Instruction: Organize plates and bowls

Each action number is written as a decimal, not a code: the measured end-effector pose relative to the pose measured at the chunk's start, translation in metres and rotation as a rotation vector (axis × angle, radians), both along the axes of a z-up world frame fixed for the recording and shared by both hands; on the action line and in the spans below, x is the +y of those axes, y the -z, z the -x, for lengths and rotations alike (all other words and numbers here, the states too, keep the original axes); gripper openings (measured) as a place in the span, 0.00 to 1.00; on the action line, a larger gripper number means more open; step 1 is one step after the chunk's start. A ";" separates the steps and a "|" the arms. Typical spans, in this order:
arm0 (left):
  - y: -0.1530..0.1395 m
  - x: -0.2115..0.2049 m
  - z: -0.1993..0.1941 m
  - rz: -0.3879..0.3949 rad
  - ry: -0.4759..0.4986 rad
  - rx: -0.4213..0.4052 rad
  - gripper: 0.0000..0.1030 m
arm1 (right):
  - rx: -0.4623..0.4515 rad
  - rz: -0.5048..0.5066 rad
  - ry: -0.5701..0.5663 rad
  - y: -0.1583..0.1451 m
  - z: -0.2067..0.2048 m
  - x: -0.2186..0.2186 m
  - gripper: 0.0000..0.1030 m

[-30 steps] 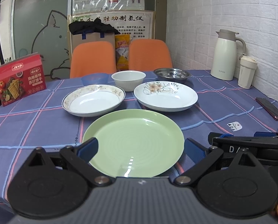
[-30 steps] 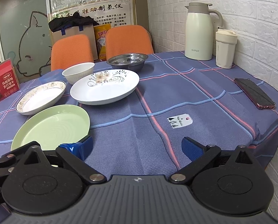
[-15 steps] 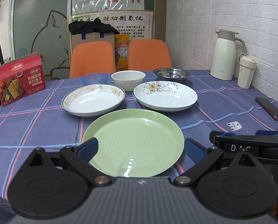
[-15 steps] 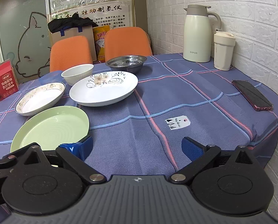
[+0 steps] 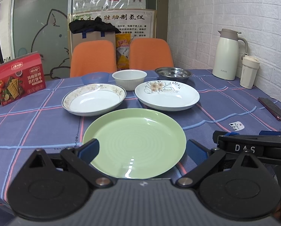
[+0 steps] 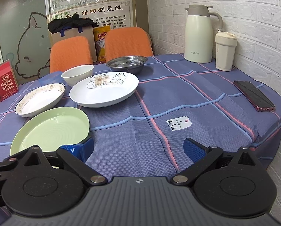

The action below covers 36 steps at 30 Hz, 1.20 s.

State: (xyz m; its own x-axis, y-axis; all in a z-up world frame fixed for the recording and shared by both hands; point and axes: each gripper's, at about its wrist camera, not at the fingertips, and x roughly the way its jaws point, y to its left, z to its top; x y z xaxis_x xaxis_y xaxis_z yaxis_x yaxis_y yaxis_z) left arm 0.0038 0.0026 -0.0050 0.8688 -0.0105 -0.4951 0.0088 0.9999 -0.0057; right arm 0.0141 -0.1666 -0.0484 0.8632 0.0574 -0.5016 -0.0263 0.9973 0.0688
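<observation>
Directly ahead of the left gripper (image 5: 141, 150) lay the green plate (image 5: 134, 143), between its spread fingers; the right gripper (image 6: 138, 150), likewise open, stood beside it.

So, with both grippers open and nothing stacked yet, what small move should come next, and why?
Probably ease the left gripper down and forward to the near rim of the green plate: it is open, empty and straddles that plate, the nearest dish. The right gripper faces bare tablecloth.
</observation>
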 end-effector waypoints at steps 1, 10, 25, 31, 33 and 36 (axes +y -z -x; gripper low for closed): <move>0.000 0.000 0.000 0.000 0.000 0.001 0.95 | 0.000 0.000 0.002 0.000 0.000 0.000 0.87; 0.000 0.001 -0.001 0.001 0.000 0.006 0.95 | 0.002 0.003 0.003 0.000 0.000 0.000 0.87; 0.001 0.011 -0.015 0.004 -0.008 0.018 0.95 | 0.007 0.008 0.000 -0.001 -0.010 0.008 0.87; -0.003 0.024 -0.027 0.010 -0.011 0.038 0.95 | 0.013 0.015 -0.022 -0.007 -0.017 0.017 0.87; -0.006 0.032 -0.028 -0.002 -0.016 0.037 0.95 | 0.008 0.008 -0.050 -0.010 -0.018 0.022 0.87; -0.007 0.051 -0.034 -0.021 -0.056 0.052 0.95 | 0.004 0.009 -0.121 -0.012 -0.023 0.036 0.87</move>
State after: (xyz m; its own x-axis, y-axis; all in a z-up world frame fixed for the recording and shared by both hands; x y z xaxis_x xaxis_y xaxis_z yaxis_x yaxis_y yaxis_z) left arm 0.0375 0.0536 0.0022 0.8410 0.0481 -0.5390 -0.0466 0.9988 0.0164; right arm 0.0369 -0.1301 -0.0364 0.8484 0.1566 -0.5057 -0.1467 0.9874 0.0598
